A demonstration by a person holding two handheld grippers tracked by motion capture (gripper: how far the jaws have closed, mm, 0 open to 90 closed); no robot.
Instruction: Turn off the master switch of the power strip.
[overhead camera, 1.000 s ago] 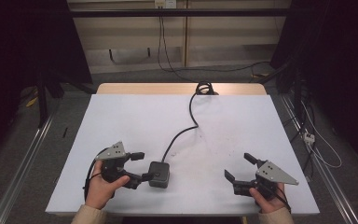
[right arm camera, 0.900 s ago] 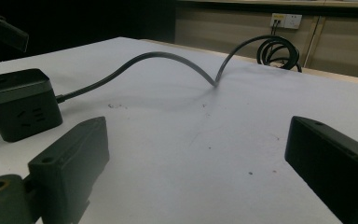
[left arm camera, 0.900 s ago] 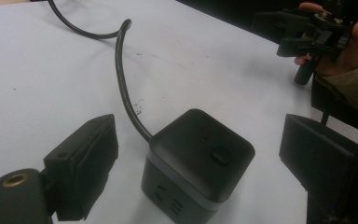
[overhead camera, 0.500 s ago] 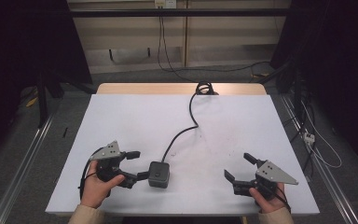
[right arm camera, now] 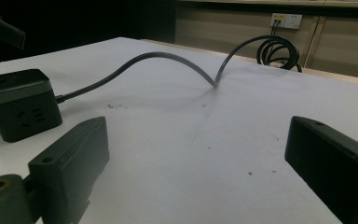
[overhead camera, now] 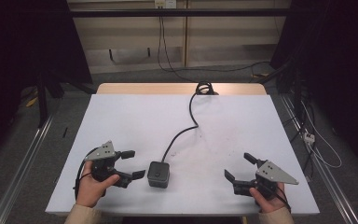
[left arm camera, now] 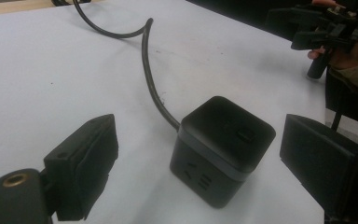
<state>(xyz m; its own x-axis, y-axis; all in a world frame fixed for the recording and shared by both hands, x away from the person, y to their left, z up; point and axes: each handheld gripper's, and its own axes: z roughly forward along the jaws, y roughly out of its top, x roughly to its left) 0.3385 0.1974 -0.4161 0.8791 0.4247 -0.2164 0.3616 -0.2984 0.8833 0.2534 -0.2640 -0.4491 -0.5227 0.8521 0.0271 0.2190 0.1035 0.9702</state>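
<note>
Sitting near the front edge of the white worktop (overhead camera: 121, 116), the black cube (overhead camera: 159, 174) is a power block with its cord (overhead camera: 182, 133) leaving the far face and snaking away to a coil (overhead camera: 204, 87) at the far edge. Left gripper (overhead camera: 131, 164): jaws spread wide, nothing held, nothing touched; it lies just left of the cube with a clear gap, jaws pointing right toward it. In the left gripper view the cube (left arm camera: 221, 149) shows between and beyond the two jaws, apart from both, a socket face turned toward the camera and a small button on top. Left hand (overhead camera: 92, 186) wraps the handle from the front edge. Right gripper (overhead camera: 240, 166): jaws also spread wide, empty, hovering or resting at the front right of the worktop, well apart from the cube, jaws aimed left and slightly away from the person. Right hand (overhead camera: 265, 199) holds it at the front edge. In the right gripper view the cube (right arm camera: 21, 103) is off to the left, outside the jaws, and only bare worktop (right arm camera: 205, 140) lies between them. Cube is roughly equal-sided, so no real long axis; it stands flat, turned slightly, cord side facing the far edge. Cord (right arm camera: 168, 60) arches off the surface mid-run.
</note>
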